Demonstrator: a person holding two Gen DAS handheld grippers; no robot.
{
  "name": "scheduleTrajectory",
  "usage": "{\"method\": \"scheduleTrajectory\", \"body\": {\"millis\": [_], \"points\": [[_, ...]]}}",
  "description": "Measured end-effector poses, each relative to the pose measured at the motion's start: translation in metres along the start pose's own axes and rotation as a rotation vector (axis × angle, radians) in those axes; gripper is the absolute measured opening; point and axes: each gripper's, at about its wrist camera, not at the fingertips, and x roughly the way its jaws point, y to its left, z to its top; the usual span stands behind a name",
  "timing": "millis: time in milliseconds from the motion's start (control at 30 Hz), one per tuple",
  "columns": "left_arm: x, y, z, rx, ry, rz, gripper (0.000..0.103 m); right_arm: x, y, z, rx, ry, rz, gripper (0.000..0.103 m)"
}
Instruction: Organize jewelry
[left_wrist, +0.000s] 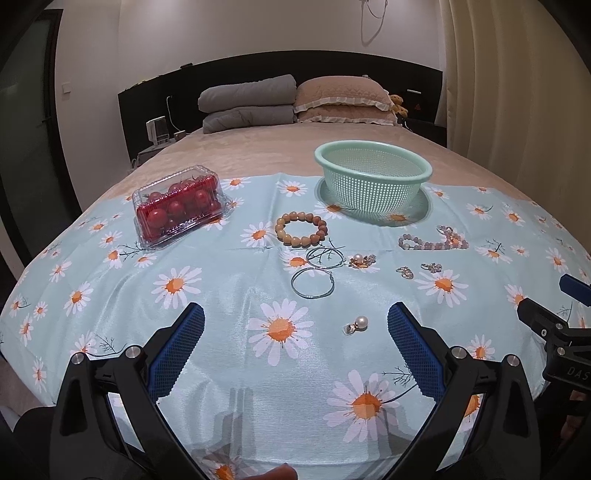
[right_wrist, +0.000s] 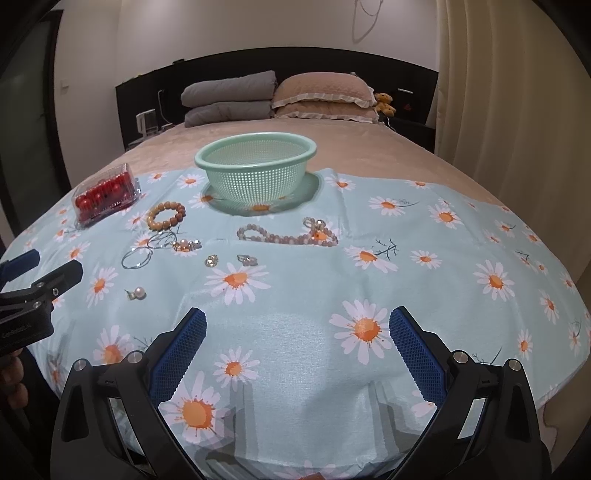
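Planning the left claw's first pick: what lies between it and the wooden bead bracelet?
In the left wrist view, the pearl earring lies nearest the open left claw, then two silver hoops, before the wooden bead bracelet.

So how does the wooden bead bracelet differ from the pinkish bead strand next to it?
The wooden bracelet has large tan and brown beads; the pinkish strand has smaller, paler ones. The bracelet lies as an open ring, the strand flattened and stretched sideways with a sparkly piece at one end. Both rest on the daisy cloth, outside the basket.
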Motion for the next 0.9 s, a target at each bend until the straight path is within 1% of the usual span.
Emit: {"method": "scheduleTrajectory", "body": {"millis": [233,633,767,900], "points": [[0.0038,0.0021,-0.0016,-0.009,0.025,-0.005,0.097,0.0019,0.0017,-0.0002,-0.007,0.01,0.001,0.095],[0.0042,0.0027,-0.0028,-0.013,0.03,0.002,0.097,0.0022,0.0023,-0.0007,-0.011,0.014,0.0,0.095],[0.0043,0.0019,-0.0028,-0.021,0.035,-0.014,0.097,0.0033,0.0036,-0.0013,-0.019,0.018,-0.005,0.095],[0.0066,0.0009,-0.0028,-0.02,0.045,-0.012,0.097,0.0037,0.0045,-0.0018,-0.023,0.02,-0.001,0.095]]}}
